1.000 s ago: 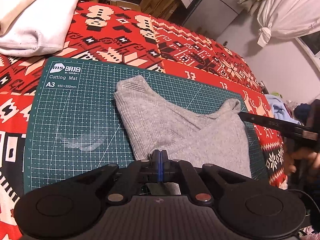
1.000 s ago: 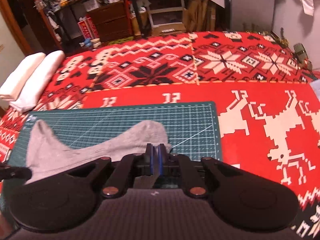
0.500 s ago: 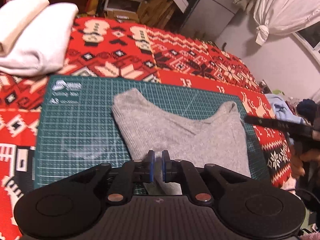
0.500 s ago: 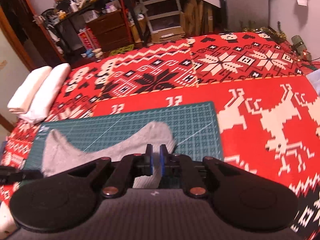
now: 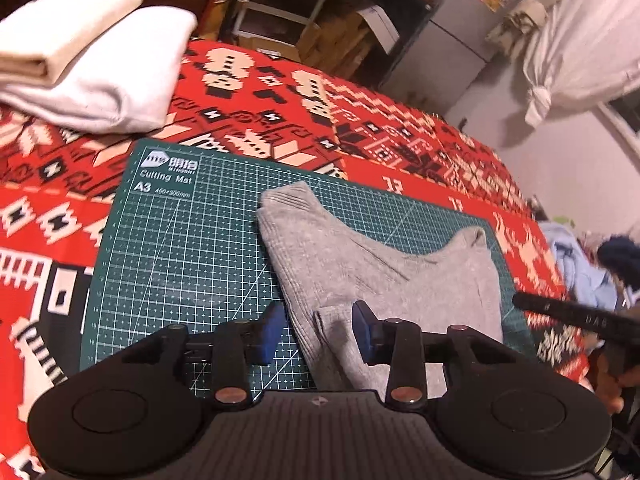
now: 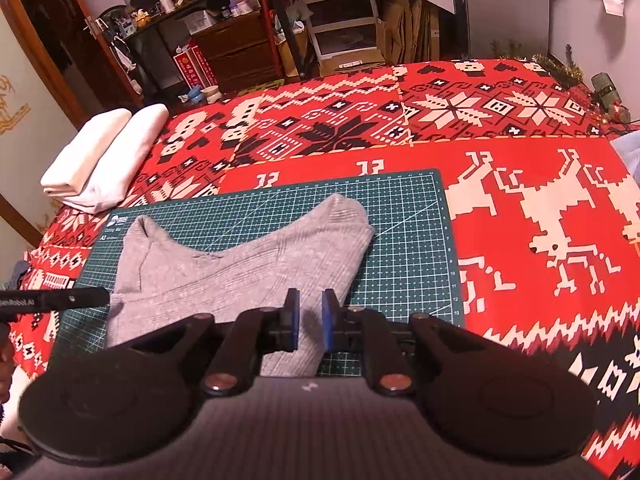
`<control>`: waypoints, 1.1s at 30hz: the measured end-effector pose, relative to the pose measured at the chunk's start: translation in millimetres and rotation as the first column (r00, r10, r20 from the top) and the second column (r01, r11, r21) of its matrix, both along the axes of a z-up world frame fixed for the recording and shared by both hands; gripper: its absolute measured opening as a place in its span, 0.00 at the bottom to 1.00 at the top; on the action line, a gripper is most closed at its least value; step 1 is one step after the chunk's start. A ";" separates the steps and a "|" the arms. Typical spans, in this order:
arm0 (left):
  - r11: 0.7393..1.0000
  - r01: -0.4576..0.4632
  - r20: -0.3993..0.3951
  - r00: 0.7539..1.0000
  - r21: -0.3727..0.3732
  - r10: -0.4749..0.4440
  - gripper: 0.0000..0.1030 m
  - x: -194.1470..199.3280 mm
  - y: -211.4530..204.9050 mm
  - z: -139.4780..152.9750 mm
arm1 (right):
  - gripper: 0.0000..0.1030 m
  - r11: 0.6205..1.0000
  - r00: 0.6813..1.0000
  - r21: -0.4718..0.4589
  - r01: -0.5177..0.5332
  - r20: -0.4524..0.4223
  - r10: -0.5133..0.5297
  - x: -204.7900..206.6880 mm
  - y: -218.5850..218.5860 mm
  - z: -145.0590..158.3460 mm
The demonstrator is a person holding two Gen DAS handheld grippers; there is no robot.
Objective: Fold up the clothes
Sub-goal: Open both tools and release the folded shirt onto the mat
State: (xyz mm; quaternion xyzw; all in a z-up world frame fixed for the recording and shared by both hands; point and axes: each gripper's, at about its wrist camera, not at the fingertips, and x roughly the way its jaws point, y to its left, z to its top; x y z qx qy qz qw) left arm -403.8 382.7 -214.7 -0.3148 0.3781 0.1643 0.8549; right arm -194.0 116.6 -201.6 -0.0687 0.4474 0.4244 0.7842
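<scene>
Grey garment (image 5: 384, 276) lies folded on the green cutting mat (image 5: 172, 264), which sits on the red patterned bed cover (image 5: 280, 104); two pointed corners aim away from the camera.

Left wrist view: left gripper (image 5: 318, 330) has fingers spread wide, nothing between them, hovering over the near left edge of the cloth where a small flap shows. Other gripper's black finger pokes in at the right, near the cloth's right edge. White folded stack (image 5: 92, 68) sits beyond the mat, well apart.

Risk here: fingers closing at this spot could catch only the top layer or the flap, so the fold peels open on lift. Going too low could snag the mat and drag it.

Right wrist view: right gripper (image 6: 306, 320) has fingers parted by a narrow gap, empty, just over the garment's near right edge. Left gripper's finger tip shows at the left side of the cloth.

Risk: that gap looks tight for stacked knit layers, so it may push and bunch the edge instead of taking it. Uneven lift between the two sides would skew the fold.
</scene>
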 end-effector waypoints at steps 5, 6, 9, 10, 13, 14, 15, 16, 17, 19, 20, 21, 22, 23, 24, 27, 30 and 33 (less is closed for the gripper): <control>0.999 -0.030 -0.017 0.999 -0.033 0.030 0.35 4.0 3.7 -10.6 | 0.13 1.000 0.999 -0.008 0.028 -0.020 -0.029 5.1 -2.5 -7.1; 0.999 -0.030 -0.012 0.999 -0.041 0.030 0.35 4.3 3.5 -12.2 | 0.13 0.999 0.999 -0.008 0.032 -0.027 -0.032 5.0 -3.8 -7.9; 0.998 -0.025 0.005 1.000 -0.056 0.025 0.34 5.9 2.6 -15.5 | 0.16 0.999 0.998 -0.007 0.038 -0.045 -0.038 9.9 -3.1 -12.0; 0.997 -0.028 0.009 1.000 -0.068 0.028 0.32 7.0 3.3 -16.3 | 0.18 0.999 0.998 -0.007 0.039 -0.047 -0.040 10.0 -3.4 -12.6; 0.995 -0.040 0.005 0.999 -0.091 0.040 0.18 10.2 6.2 -19.2 | 0.18 0.999 0.997 -0.003 0.043 -0.061 -0.043 11.6 -2.4 -14.9; 0.995 -0.043 0.001 0.999 -0.088 0.044 0.17 11.2 6.8 -19.6 | 0.18 0.999 0.997 -0.003 0.042 -0.066 -0.042 11.8 -1.6 -15.4; 0.995 -0.045 0.004 0.999 -0.091 0.046 0.16 11.4 7.4 -20.0 | 0.18 0.999 0.997 -0.004 0.041 -0.069 -0.041 11.5 -1.1 -15.8; 0.995 -0.051 0.005 0.999 -0.091 0.052 0.15 11.0 7.6 -20.4 | 0.18 0.999 0.997 -0.012 0.038 -0.073 -0.039 11.0 -0.1 -16.9; 0.994 -0.055 0.007 0.998 -0.091 0.056 0.14 10.3 7.3 -20.8 | 0.18 0.999 0.996 -0.024 0.036 -0.076 -0.038 10.5 1.1 -18.5; 0.993 -0.071 0.014 0.997 -0.095 0.073 0.12 8.1 7.3 -21.7 | 0.18 0.999 0.995 -0.037 0.033 -0.089 -0.036 9.6 4.0 -22.5; 0.992 -0.081 0.018 0.996 -0.098 0.083 0.12 7.0 7.5 -21.7 | 0.18 0.999 0.995 -0.038 0.033 -0.097 -0.036 9.6 5.2 -24.2; 0.991 -0.090 0.022 0.995 -0.100 0.093 0.11 6.0 7.6 -21.7 | 0.18 0.999 0.994 -0.038 0.034 -0.102 -0.037 9.5 6.7 -25.4; 0.990 -0.097 0.024 0.995 -0.098 0.100 0.10 5.1 7.7 -21.2 | 0.18 0.999 0.994 -0.037 0.035 -0.104 -0.039 9.3 8.4 -26.3; 0.990 -0.102 0.026 0.994 -0.093 0.105 0.10 4.5 7.8 -20.5 | 0.18 0.999 0.993 -0.035 0.036 -0.109 -0.040 9.7 10.2 -27.0; 0.991 -0.105 0.027 0.994 -0.088 0.108 0.10 4.2 8.3 -19.5 | 0.19 0.999 0.993 -0.032 0.038 -0.114 -0.041 10.4 12.0 -27.5; 0.991 -0.119 0.033 0.992 -0.061 0.121 0.10 0.9 12.4 -14.5 | 0.19 0.999 0.991 -0.019 0.032 -0.133 -0.034 12.1 20.1 -29.1; 0.987 -0.150 0.044 0.987 -0.048 0.152 0.10 -6.9 22.6 -9.3 | 0.19 1.000 0.990 -0.006 0.009 -0.143 -0.010 9.8 31.5 -31.2; 0.985 -0.169 0.047 0.984 -0.013 0.170 0.10 -12.7 31.9 -2.1 | 0.19 1.000 0.990 0.001 -0.019 -0.140 0.019 4.7 42.1 -30.4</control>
